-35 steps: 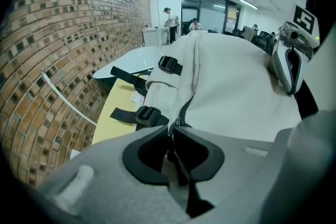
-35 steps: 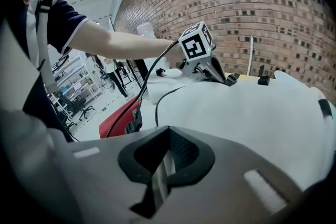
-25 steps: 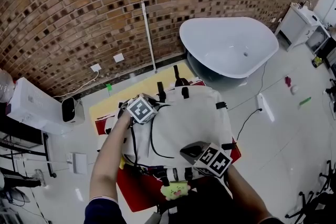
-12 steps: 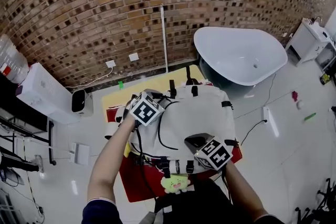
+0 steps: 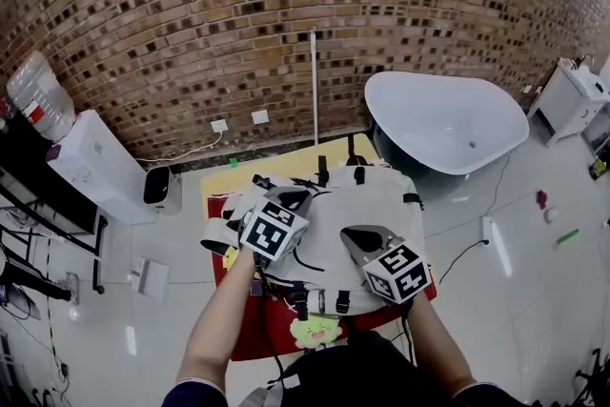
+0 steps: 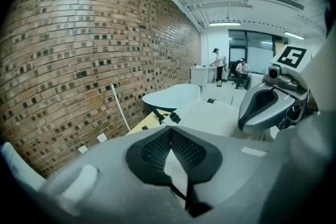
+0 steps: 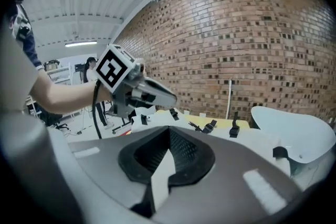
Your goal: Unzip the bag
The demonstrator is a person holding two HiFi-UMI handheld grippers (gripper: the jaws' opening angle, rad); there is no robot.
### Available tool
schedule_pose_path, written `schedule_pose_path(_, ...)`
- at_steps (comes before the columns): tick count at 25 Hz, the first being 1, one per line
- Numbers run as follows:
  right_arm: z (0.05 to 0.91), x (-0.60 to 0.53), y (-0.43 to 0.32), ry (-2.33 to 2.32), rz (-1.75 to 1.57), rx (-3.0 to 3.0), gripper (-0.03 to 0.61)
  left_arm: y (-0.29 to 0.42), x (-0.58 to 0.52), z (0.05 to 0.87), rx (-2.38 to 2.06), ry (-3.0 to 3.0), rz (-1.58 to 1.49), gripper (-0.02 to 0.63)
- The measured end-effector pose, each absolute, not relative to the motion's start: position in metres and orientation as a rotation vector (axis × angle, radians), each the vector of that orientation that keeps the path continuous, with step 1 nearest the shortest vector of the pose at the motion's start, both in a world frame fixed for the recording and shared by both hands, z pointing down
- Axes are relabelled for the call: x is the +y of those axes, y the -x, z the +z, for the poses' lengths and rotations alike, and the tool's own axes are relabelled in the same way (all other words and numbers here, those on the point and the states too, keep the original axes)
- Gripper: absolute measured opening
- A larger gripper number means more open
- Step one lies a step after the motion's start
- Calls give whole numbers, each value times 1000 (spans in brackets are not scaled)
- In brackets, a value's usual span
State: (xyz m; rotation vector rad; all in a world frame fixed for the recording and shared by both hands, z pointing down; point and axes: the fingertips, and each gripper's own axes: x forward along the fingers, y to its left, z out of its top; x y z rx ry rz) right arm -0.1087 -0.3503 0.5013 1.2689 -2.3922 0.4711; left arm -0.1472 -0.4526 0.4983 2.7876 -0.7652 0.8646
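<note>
Head view: I see the white bag (image 5: 381,200) lying on a red mat (image 5: 269,338). The left gripper (image 5: 289,197) is over its left part and the right gripper (image 5: 362,238) over its near middle.
Left gripper view: jaws closed, tips meeting, bag fabric behind.
Right gripper view: same, the 2 tips together, nothing seen gripped.

Ceiling strip light (image 6: 226,23) shines evenly; fisheye edges bend, corners go dark.

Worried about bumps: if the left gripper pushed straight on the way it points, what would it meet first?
Probably the white bag, whose top stretches just beyond the fingers of the left gripper; the bathtub stands farther along that line. Depth is unclear.
</note>
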Motion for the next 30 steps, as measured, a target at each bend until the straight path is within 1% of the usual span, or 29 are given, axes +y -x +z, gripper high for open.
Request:
schedule_pose_path(6, 464, -367, 103, -1414, 394, -2485, 6, 156, -423, 480, -851, -2695, 635, 5)
schedule_pose_path(12, 446, -372, 103, -1453, 346, -2554, 5, 164, -401, 472, -960, -2630, 534, 5)
schedule_pose_path(20, 436, -373, 110, -1445, 326, -2595, 6, 167, -397, 462, -965, -2618, 467, 5)
schedule_pose_path(30, 433, -369, 112, -1411, 299, -2609, 5, 162, -391, 464, -952, -2621, 473, 5)
